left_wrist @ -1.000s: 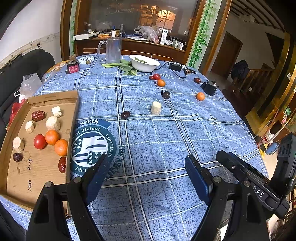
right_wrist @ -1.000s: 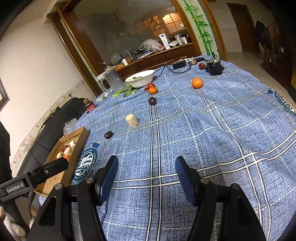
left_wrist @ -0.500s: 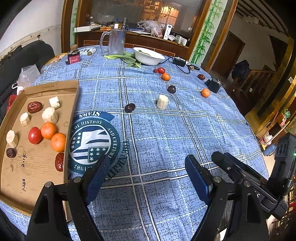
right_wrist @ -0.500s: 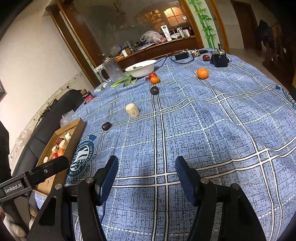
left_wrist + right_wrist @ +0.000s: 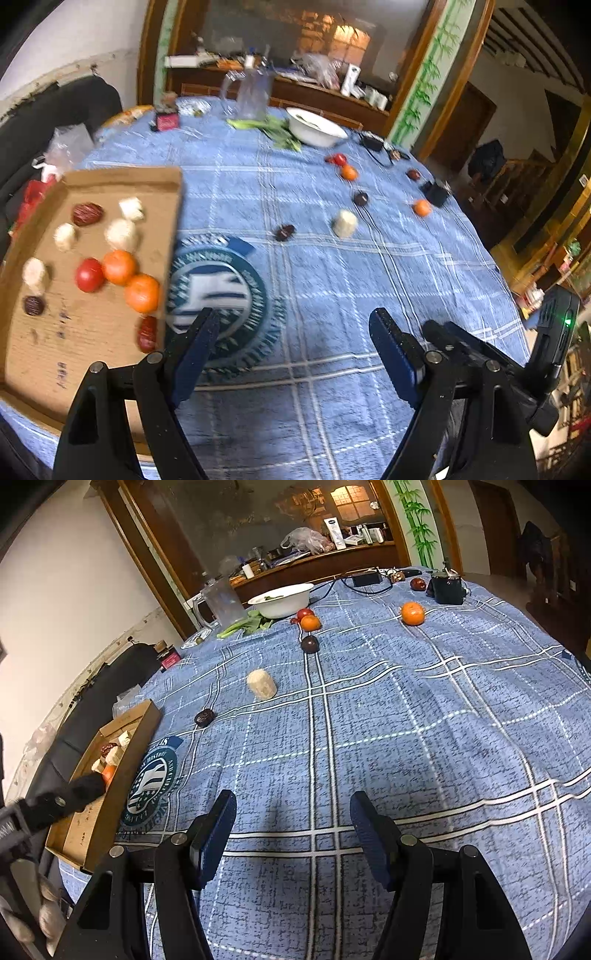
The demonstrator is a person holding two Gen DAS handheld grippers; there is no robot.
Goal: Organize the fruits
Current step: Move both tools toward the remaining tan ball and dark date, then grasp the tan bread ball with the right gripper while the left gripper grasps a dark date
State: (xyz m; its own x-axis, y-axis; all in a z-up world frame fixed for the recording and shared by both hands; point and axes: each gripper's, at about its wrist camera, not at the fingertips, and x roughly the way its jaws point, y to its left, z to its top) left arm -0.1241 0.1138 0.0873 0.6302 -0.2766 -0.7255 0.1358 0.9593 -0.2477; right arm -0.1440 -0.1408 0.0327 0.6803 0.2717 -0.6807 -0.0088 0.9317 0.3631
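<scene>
I hold both grippers, left gripper and right gripper, wide and empty. The nearest loose fruit, a dark date, lies ahead-left on the tablecloth, nearer my left one, short of the cardboard tray.

Tablecloth: woven cloth, matt, mottled blue with white plaid lines; printed round emblem lies flat in the weave.

Tray: plain brown cardboard, matt, rough, with pen marks on the floor.

Oranges in tray: waxy skin, slight sheen. Tomato: smooth, glossy. Dates: dark red; finish blurred in the left view.

White chunk on cloth: pale, dull, fibrous-looking surface.

Bowl: white, smooth, glossy.

Pitcher: clear, frosted-looking plastic or glass; cannot tell which.

Right gripper: black matt plastic frame, metal pivot pins; finger pads blue, finely textured.

Cabinet frame: dark varnished wood.
</scene>
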